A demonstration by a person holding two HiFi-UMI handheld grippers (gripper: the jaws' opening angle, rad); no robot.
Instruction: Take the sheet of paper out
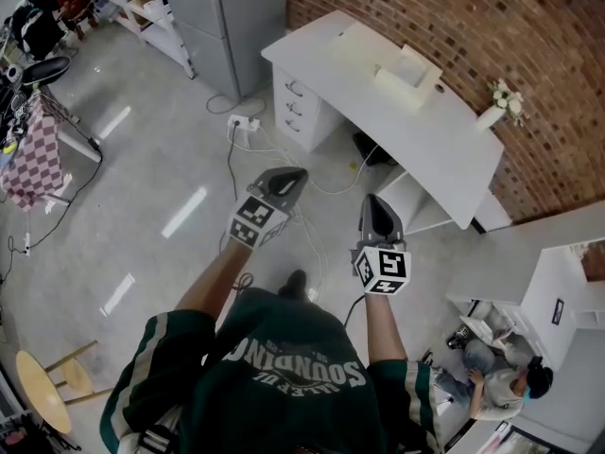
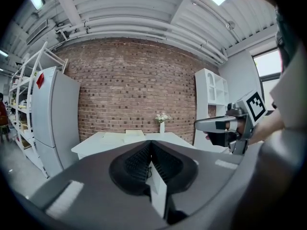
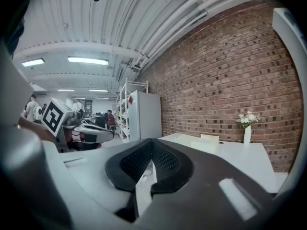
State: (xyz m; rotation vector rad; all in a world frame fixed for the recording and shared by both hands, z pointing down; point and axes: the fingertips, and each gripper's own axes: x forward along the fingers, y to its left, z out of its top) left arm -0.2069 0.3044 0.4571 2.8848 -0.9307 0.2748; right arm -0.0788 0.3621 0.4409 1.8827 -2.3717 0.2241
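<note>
out in front of the person's dark green jersey (image 1: 284, 367), the two grey hand-held grippers are held side by side above the polished grey floor (image 1: 142, 206), both pointing toward a white rectangular desk (image 1: 444, 135) that stands against a red brick wall (image 1: 454, 17).

the left gripper (image 1: 299, 172) has its ribbed black pads pressed together to a point, with nothing between them; its own view (image 2: 151, 143) shows the same. the right gripper (image 1: 372, 200) is also pressed together at the tips and carries nothing, as its own view (image 3: 152, 143) confirms. the two are near each other but apart, each with its black-and-white marker cube facing up.

no sheet of paper can be told apart from here. the only pale, flat shapes lie on the desk top: a cream-coloured boxy block with a raised flap (image 1: 383, 60), well apart from both grippers. a slim white vase of pale flowers (image 1: 493, 112) stands at the desk's far end beside the wall.

a white power strip with trailing cables (image 1: 241, 124) lies on the floor near the desk's drawers (image 1: 296, 102). a round wooden stool (image 1: 38, 386) stands at the lower left.
</note>
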